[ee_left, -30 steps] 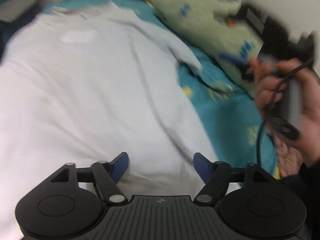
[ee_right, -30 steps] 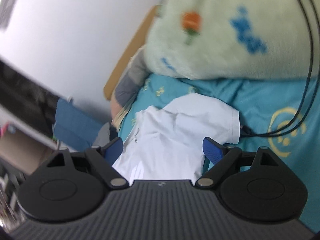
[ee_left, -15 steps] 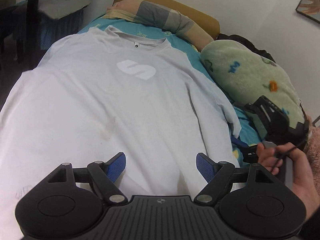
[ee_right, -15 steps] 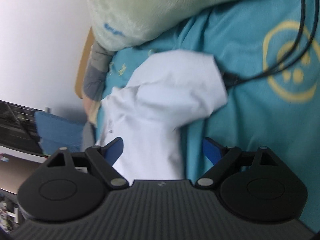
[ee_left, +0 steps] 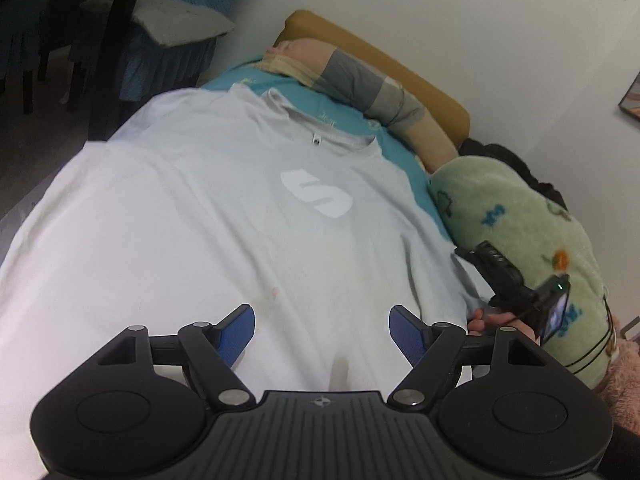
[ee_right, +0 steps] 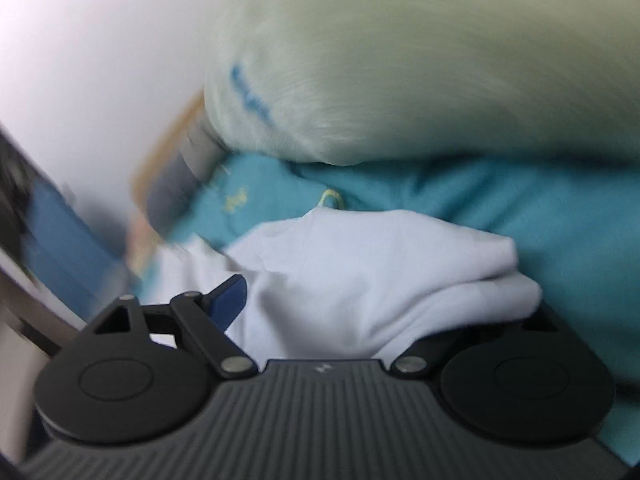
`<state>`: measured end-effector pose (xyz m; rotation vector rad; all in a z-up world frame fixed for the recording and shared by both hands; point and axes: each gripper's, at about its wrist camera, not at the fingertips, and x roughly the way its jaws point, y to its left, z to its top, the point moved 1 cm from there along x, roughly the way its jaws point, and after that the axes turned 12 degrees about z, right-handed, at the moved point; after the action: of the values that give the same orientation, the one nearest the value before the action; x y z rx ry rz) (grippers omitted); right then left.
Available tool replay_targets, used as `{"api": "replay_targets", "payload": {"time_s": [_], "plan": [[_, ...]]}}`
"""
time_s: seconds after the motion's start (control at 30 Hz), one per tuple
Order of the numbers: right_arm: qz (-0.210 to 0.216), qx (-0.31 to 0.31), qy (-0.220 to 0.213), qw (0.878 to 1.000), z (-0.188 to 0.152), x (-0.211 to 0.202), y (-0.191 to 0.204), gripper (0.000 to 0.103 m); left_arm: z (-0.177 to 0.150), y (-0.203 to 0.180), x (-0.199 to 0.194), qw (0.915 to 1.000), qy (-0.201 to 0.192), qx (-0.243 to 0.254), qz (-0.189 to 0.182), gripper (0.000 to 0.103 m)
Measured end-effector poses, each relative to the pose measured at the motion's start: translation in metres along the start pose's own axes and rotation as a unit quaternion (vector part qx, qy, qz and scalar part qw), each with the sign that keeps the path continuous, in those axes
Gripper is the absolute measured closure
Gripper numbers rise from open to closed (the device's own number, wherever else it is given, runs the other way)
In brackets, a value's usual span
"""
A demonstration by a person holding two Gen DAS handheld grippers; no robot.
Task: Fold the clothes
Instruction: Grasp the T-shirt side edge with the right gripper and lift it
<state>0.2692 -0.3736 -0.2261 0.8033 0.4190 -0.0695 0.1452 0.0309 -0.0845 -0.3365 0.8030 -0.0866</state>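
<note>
Ahead of the spread left tool (ee_left: 322, 330), the white T-shirt (ee_left: 224, 216) lies flat.

left tongs (ee_left: 322, 330): black ribbed body, two round discs, silver screws, blue pads (ee_left: 237, 326) at 10 and 2 o'clock | right tongs (ee_right: 360, 300): same black build, one blue pad showed, other hidden by cloth | hand (ee_left: 486, 320) at 3 o'clock gripped black handle, green light

Free room: your flat white cotton T-shirt (ee_left: 248, 216) front | Obstacle: fluffy pale-green blanket roll (ee_left: 516, 236) hemming its right edge.
</note>
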Motion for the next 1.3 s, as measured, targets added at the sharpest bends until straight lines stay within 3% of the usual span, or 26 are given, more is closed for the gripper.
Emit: {"api": "replay_targets", "payload": {"time_s": [0.13, 0.2, 0.3, 0.37, 0.47, 0.7, 0.8, 0.87, 0.97, 1.07, 1.2, 1.23, 1.27, 1.3], "plan": [[-0.032, -0.040, 0.021, 0.998, 0.012, 0.012, 0.014, 0.015, 0.007, -0.002, 0.005, 0.9999, -0.014, 0.000, 0.003, 0.027], [-0.037, -0.049, 0.023, 0.998, 0.011, 0.005, 0.016, 0.025, 0.009, -0.002, 0.006, 0.9999, -0.015, -0.003, 0.006, 0.027], [-0.043, -0.067, 0.026, 0.997, 0.007, -0.008, 0.019, 0.051, 0.012, 0.002, 0.006, 0.9997, -0.022, -0.005, 0.007, 0.027], [-0.042, -0.092, 0.021, 0.995, 0.002, -0.020, 0.017, 0.078, 0.012, 0.005, 0.005, 0.9997, -0.020, -0.008, 0.007, 0.027], [-0.030, -0.092, 0.004, 0.995, 0.002, -0.038, 0.017, 0.090, 0.011, 0.010, 0.005, 0.9998, -0.013, -0.017, -0.003, 0.027], [-0.002, -0.083, -0.020, 0.996, 0.011, -0.049, 0.025, 0.092, 0.014, 0.023, 0.001, 0.9986, -0.012, -0.046, -0.024, 0.027], [0.010, -0.079, -0.031, 0.996, 0.014, -0.053, 0.029, 0.087, 0.017, 0.030, 0.003, 0.9980, -0.011, -0.059, -0.022, 0.027], [-0.011, -0.077, -0.010, 0.997, 0.008, -0.044, 0.020, 0.068, 0.018, 0.035, 0.004, 0.9973, -0.005, -0.071, -0.021, 0.027], [-0.023, -0.075, 0.018, 0.997, -0.007, -0.026, 0.002, 0.048, 0.018, 0.041, 0.008, 0.9953, 0.010, -0.092, -0.027, 0.027], [-0.018, -0.078, 0.014, 0.997, -0.003, -0.018, -0.001, 0.043, 0.017, 0.041, 0.013, 0.9950, 0.017, -0.094, -0.029, 0.027], [-0.021, -0.129, -0.018, 0.991, 0.009, -0.012, 0.012, 0.044, 0.016, 0.032, 0.013, 0.9966, 0.008, -0.077, -0.027, 0.027], [-0.023, -0.141, -0.010, 0.990, 0.012, -0.006, 0.017, 0.051, 0.016, 0.030, 0.013, 0.9971, 0.004, -0.072, -0.026, 0.027], [-0.026, -0.154, 0.004, 0.988, 0.014, 0.002, 0.025, 0.073, 0.016, 0.027, 0.013, 0.9975, 0.001, -0.066, -0.025, 0.027], [-0.032, -0.174, 0.015, 0.984, 0.016, 0.006, 0.035, 0.086, 0.016, 0.024, 0.013, 0.9979, -0.003, -0.060, -0.025, 0.027]]}}
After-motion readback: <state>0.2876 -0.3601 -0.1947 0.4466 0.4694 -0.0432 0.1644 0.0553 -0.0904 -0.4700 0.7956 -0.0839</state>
